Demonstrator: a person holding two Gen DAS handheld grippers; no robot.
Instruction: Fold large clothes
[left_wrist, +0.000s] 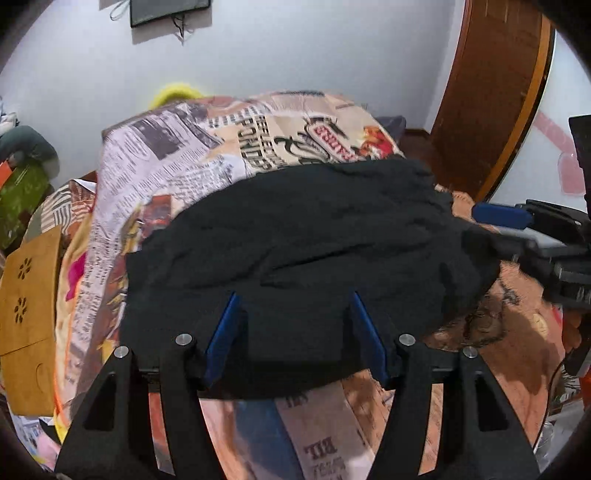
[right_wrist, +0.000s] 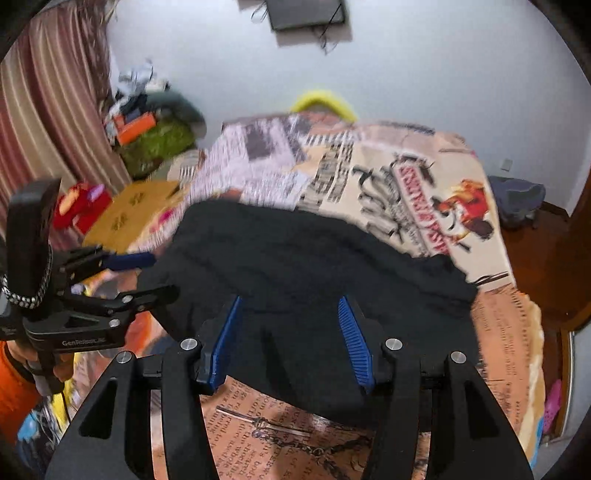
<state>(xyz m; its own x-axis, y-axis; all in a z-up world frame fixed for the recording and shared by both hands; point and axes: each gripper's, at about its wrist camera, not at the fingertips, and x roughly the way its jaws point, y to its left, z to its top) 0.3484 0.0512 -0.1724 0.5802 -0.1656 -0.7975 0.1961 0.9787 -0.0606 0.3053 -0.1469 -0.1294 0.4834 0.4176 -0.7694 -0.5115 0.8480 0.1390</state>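
Observation:
A large black garment (left_wrist: 295, 236) lies rumpled on a bed covered by a newspaper-print cover (left_wrist: 177, 155). In the left wrist view my left gripper (left_wrist: 293, 295) hovers over the garment's near edge, its blue pads (left_wrist: 223, 332) wide apart and pressing on nothing. My right gripper (right_wrist: 289, 300) stands the same way over the garment (right_wrist: 295, 258) in its own view, open with only cloth below. Each gripper shows in the other's view: the right gripper (left_wrist: 476, 225) at the garment's right side, the left gripper (right_wrist: 162, 276) at its left side, a hand on its handle.
A wooden panel with flower cut-outs (left_wrist: 29, 295) stands left of the bed. A brown wooden door (left_wrist: 487, 92) is at the right. A pile of clutter (right_wrist: 155, 129) and a striped curtain (right_wrist: 44, 110) fill the far left corner. A dark screen (left_wrist: 166, 11) hangs on the wall.

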